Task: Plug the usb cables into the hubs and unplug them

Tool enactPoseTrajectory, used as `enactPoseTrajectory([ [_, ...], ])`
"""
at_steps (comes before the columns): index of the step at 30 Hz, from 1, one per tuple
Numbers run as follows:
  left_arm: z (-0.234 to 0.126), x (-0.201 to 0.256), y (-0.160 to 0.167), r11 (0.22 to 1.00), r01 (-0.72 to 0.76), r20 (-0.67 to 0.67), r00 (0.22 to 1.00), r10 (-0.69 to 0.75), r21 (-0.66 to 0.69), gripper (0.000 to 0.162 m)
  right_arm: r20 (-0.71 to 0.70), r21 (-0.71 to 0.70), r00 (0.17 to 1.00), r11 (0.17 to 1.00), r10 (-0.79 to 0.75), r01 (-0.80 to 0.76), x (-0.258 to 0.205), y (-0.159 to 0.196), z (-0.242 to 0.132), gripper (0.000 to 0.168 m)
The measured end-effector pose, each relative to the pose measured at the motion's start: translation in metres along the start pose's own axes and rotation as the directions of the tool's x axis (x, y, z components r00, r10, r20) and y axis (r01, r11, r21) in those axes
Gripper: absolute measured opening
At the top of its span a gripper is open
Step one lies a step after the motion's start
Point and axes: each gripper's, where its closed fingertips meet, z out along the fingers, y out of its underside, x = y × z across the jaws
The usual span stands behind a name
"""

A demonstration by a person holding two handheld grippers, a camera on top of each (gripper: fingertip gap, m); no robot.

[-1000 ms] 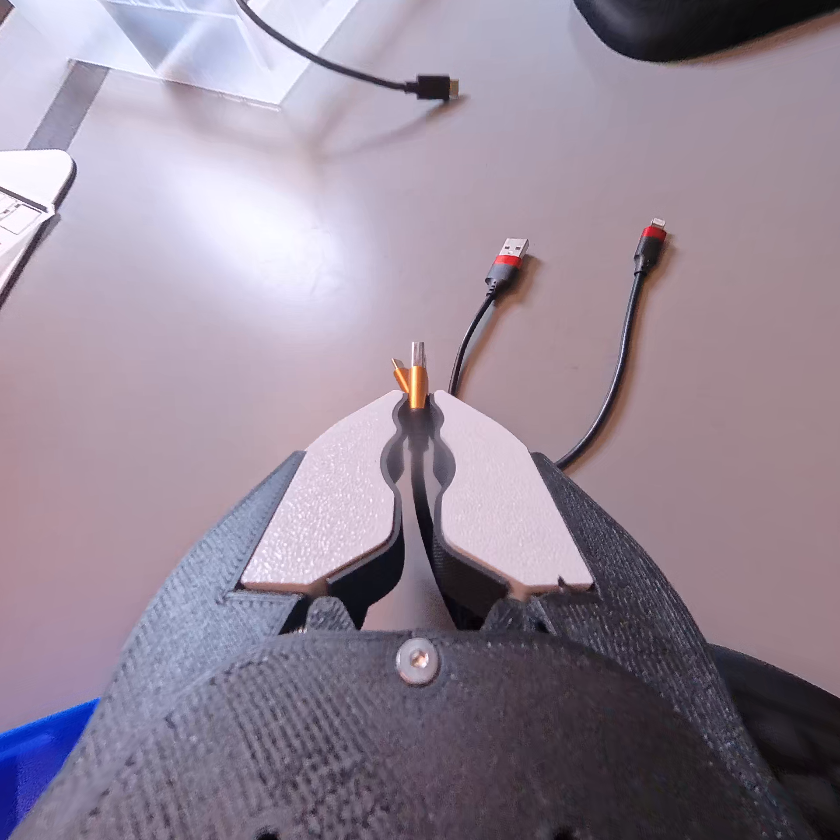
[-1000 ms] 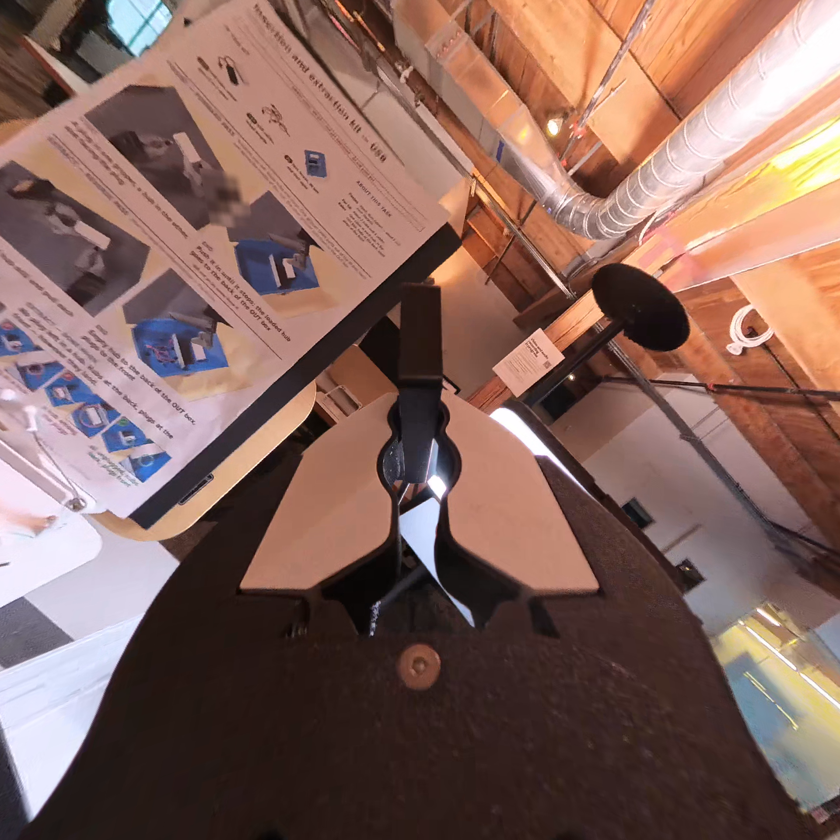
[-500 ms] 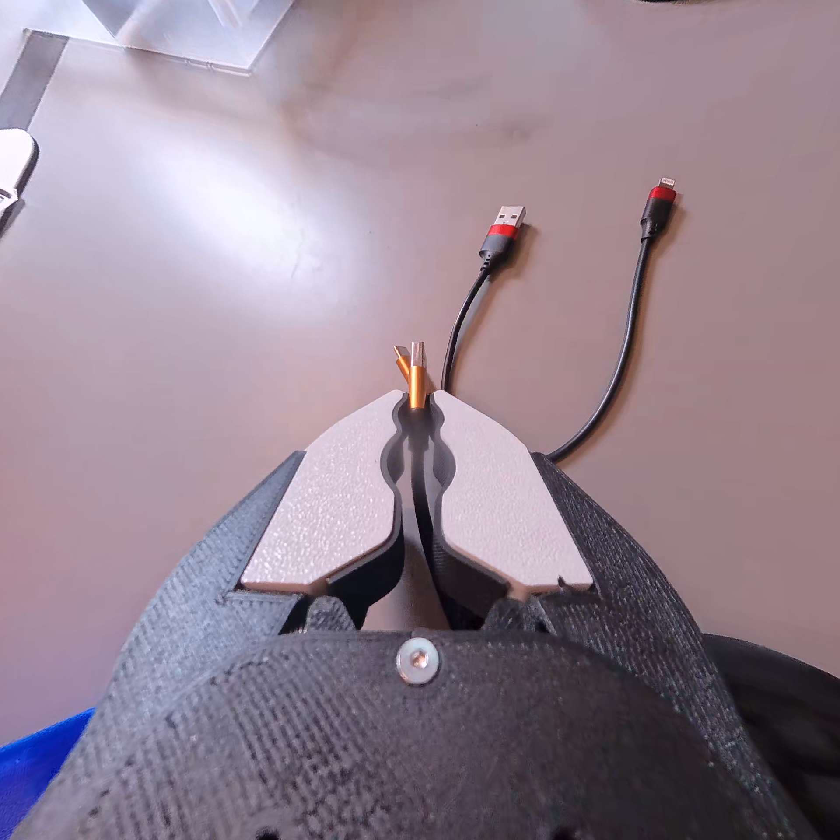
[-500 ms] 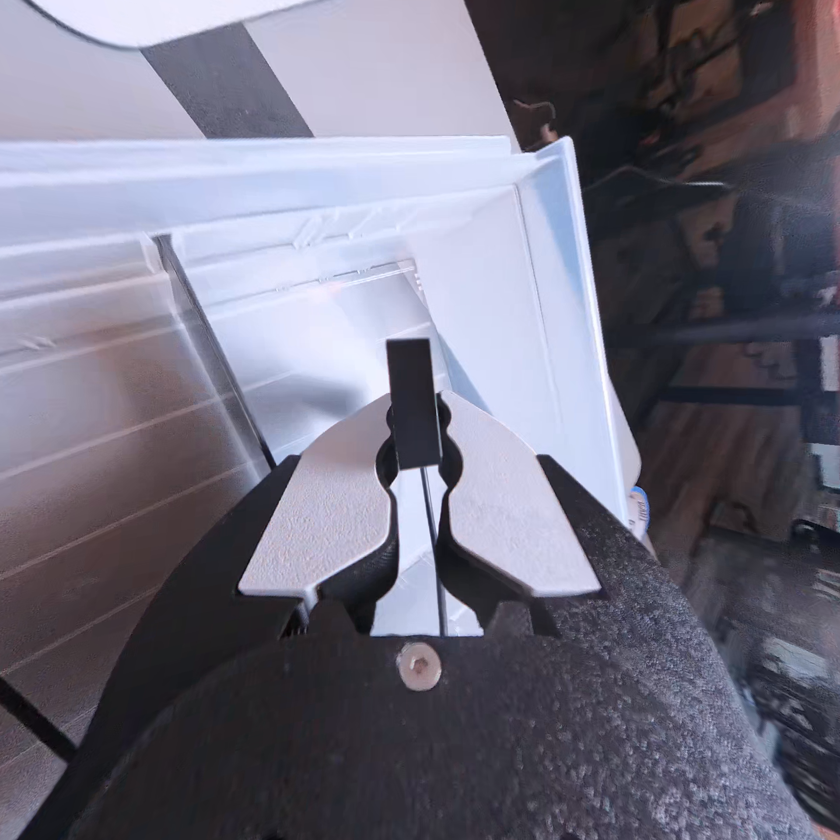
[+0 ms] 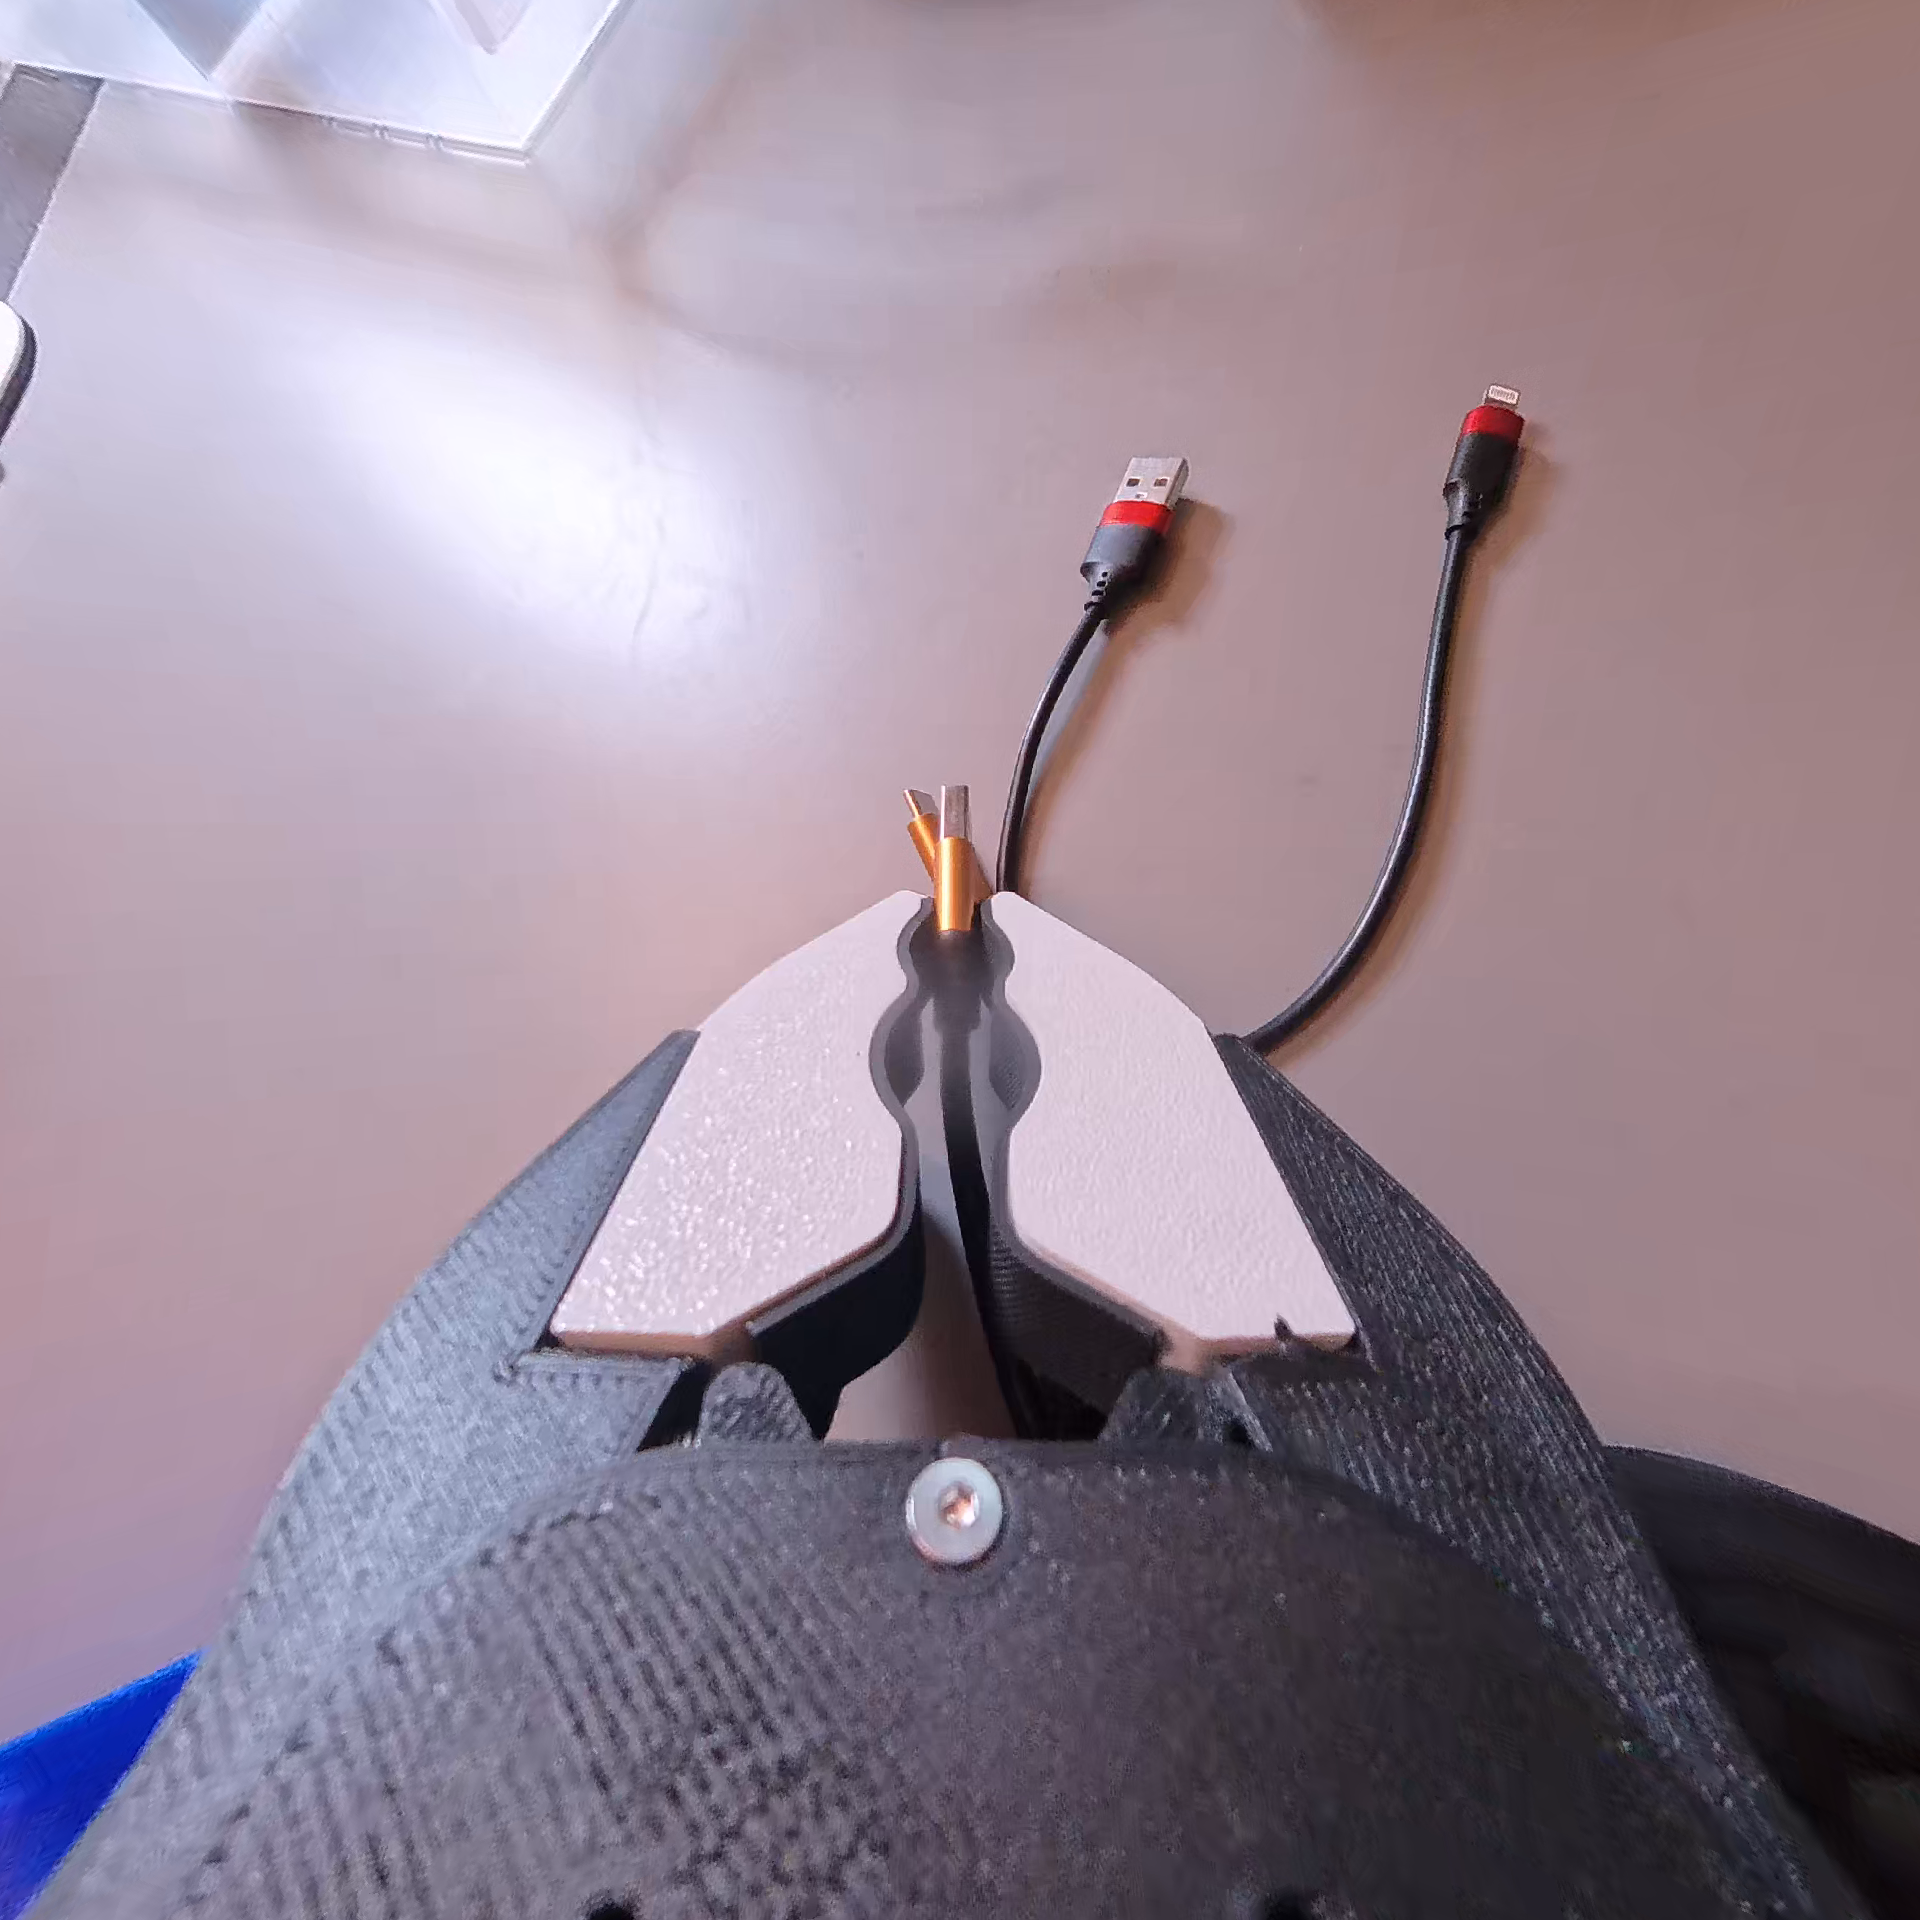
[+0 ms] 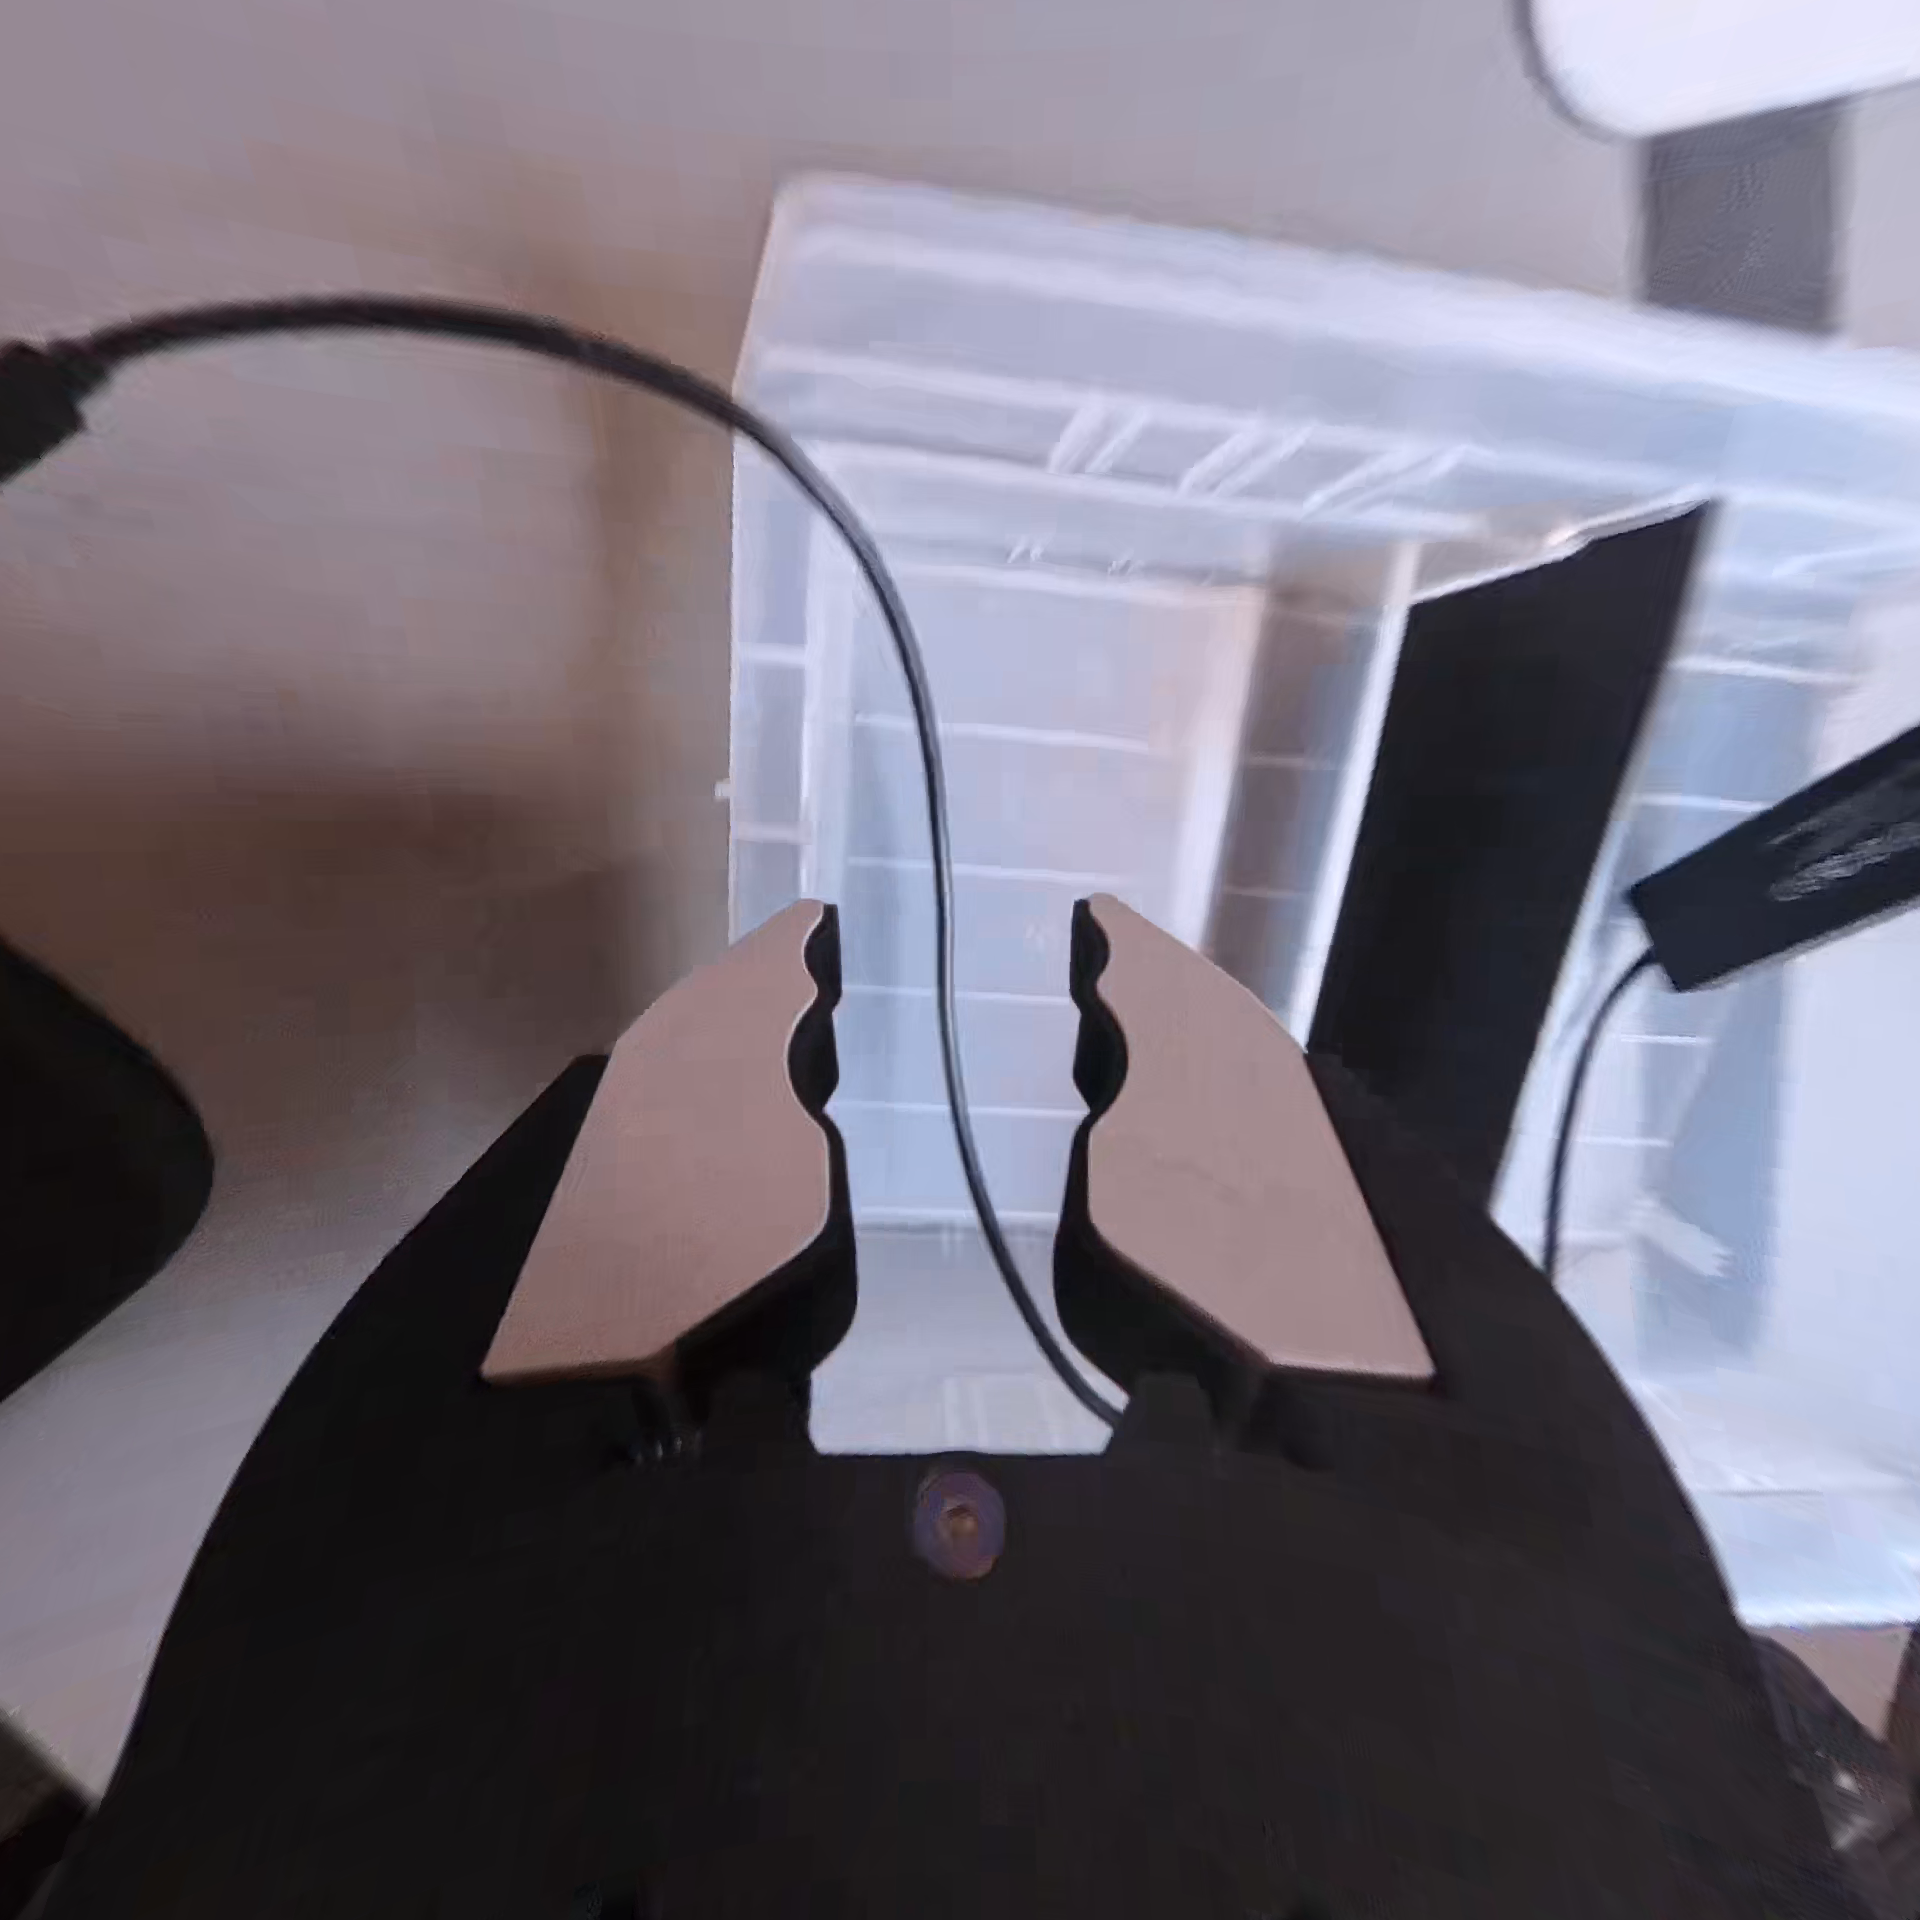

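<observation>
My left gripper (image 5: 954, 902) is shut on an orange-sleeved cable plug (image 5: 954, 871), held low over the grey table; its metal tip sticks out past the fingertips. A black cable with a red-banded USB-A plug (image 5: 1141, 511) and a red-banded thin plug (image 5: 1488, 436) lies just ahead to the right. My right gripper (image 6: 951, 914) is open and empty above a clear plastic bin (image 6: 1195, 644). A black hub (image 6: 1507, 831) stands in the bin, another black hub (image 6: 1787, 883) lies beside it. A thin black cable (image 6: 914, 665) runs between the open fingers to a plug (image 6: 36, 400) at the left.
A clear bin corner (image 5: 343, 73) sits at the table's far left in the left wrist view. A blue object (image 5: 73, 1756) shows at the lower left. A white rounded object (image 6: 1714, 52) lies beyond the bin. A dark shape (image 6: 73, 1143) is at the left edge. The gap from one gripper's tips to the other's is roughly 35 centimeters. The left gripper is farther from the dark shape (image 6: 73, 1143), some 30 centimeters, than the right, some 20 centimeters.
My right gripper has opened and let go of the black hub, which now stands in the clear bin. The left gripper drew back slightly, still holding the orange plug.
</observation>
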Motion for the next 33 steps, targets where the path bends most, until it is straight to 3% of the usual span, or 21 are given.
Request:
enactPoseTrajectory([
  [7,-0.002,-0.001,0.0,1.0,-0.002,0.011,1.0,0.002,-0.006,0.007,0.071,-0.351,0.997,0.936,-0.004,0.029,0.005,0.06,0.031,0.033],
  [10,-0.002,-0.002,0.001,1.0,0.007,0.01,1.0,-0.007,-0.003,0.007,0.021,-0.429,0.998,0.901,-0.058,0.062,0.012,0.073,0.039,0.005],
  [11,-0.002,-0.002,0.001,1.0,0.009,0.009,1.0,-0.009,-0.001,0.007,0.003,-0.428,0.997,0.9,-0.081,0.075,0.014,0.072,0.038,0.004],
  [14,-0.002,-0.003,0.001,1.0,0.016,0.006,1.0,-0.016,0.004,0.007,-0.054,-0.311,0.996,0.949,-0.072,0.052,0.022,0.055,0.016,0.004],
  [18,-0.002,-0.003,0.001,1.0,0.024,0.002,1.0,-0.024,0.009,0.007,-0.251,-0.074,0.968,0.997,-0.014,-0.005,0.061,0.026,-0.055,0.004],
  [23,-0.001,-0.003,0.002,0.999,0.035,-0.002,0.999,-0.035,0.013,0.007,-0.618,0.082,0.778,0.994,0.11,-0.076,0.139,0.018,-0.144,0.004],
  [26,-0.002,-0.003,0.002,0.999,0.038,-0.001,0.999,-0.038,0.013,0.007,-0.714,0.115,0.68,0.986,0.165,-0.118,0.171,0.023,-0.166,0.004],
  [30,-0.002,-0.004,0.002,0.999,0.043,-0.002,0.999,-0.043,0.014,0.007,-0.776,-0.166,0.631,0.97,-0.017,-0.178,0.193,0.058,-0.137,0.004],
  [33,-0.002,-0.004,0.002,0.999,0.047,-0.006,0.999,-0.047,0.018,0.007,-0.764,-0.412,0.608,0.888,-0.214,-0.205,0.2,0.09,-0.122,0.004],
])
